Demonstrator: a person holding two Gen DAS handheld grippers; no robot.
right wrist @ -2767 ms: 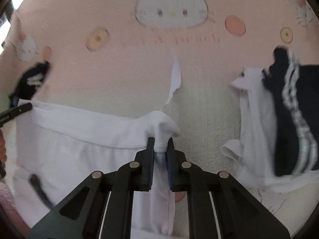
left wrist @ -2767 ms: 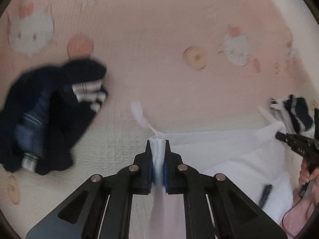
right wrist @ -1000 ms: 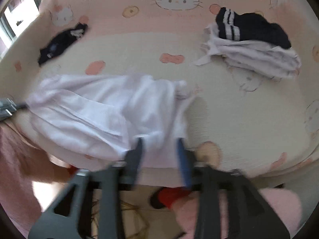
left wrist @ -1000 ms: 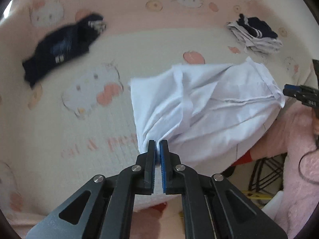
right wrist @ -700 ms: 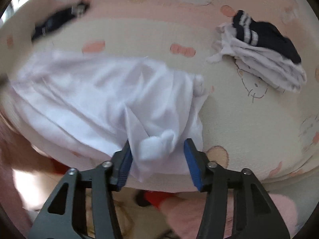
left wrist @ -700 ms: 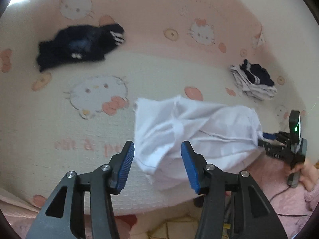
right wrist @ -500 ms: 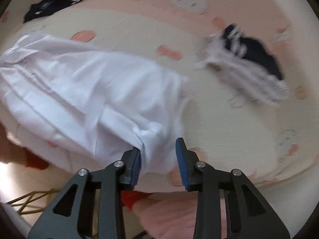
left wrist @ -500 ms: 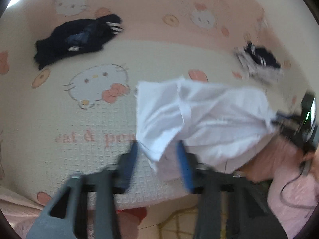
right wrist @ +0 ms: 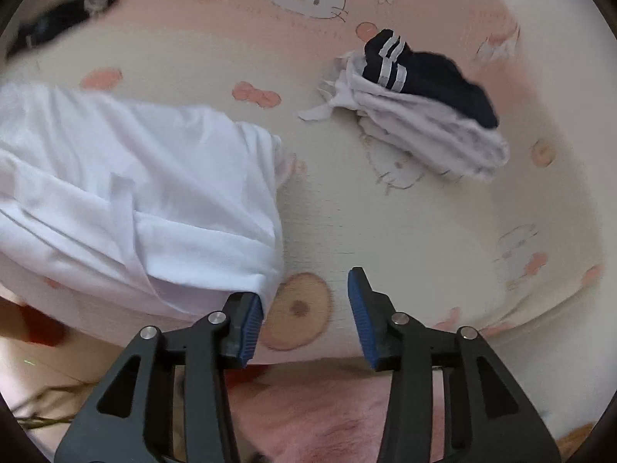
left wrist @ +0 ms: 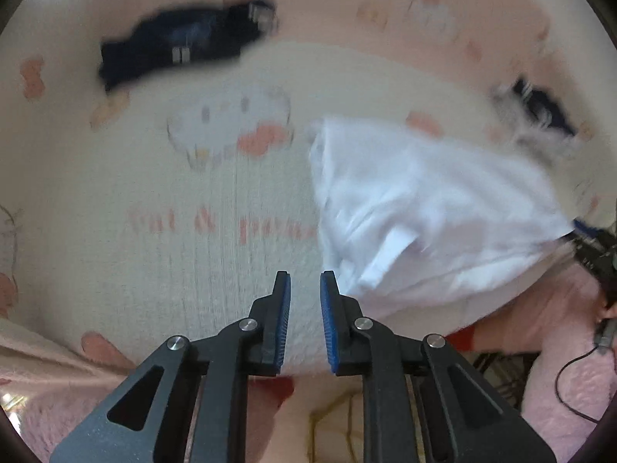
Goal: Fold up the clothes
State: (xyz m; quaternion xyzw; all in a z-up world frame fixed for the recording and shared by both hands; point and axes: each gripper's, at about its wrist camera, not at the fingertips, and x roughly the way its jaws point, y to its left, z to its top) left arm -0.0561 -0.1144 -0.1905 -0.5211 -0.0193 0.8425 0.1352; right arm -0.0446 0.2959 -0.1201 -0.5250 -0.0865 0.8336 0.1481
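A white garment [left wrist: 424, 208] lies loosely folded on the pink and cream cartoon-cat bedspread [left wrist: 193, 231], hanging over the near edge. It also shows in the right wrist view [right wrist: 135, 193]. My left gripper [left wrist: 304, 305] is open and empty just left of the garment's near corner. My right gripper [right wrist: 304, 308] is open and empty over the bed edge, its left finger beside the garment's right corner. The right gripper shows at the right edge of the left wrist view [left wrist: 594, 247].
A dark navy garment [left wrist: 185, 46] lies at the far left of the bed; it shows in the right wrist view [right wrist: 58, 19] too. A pile of folded white clothes topped by a navy striped piece [right wrist: 420, 100] sits at the right. Below the bed edge is the floor.
Both grippers let go of the white garment and drew back to the near bed edge. The garment, held stretched before, now lies on the bed. The left view has shifted slightly left.
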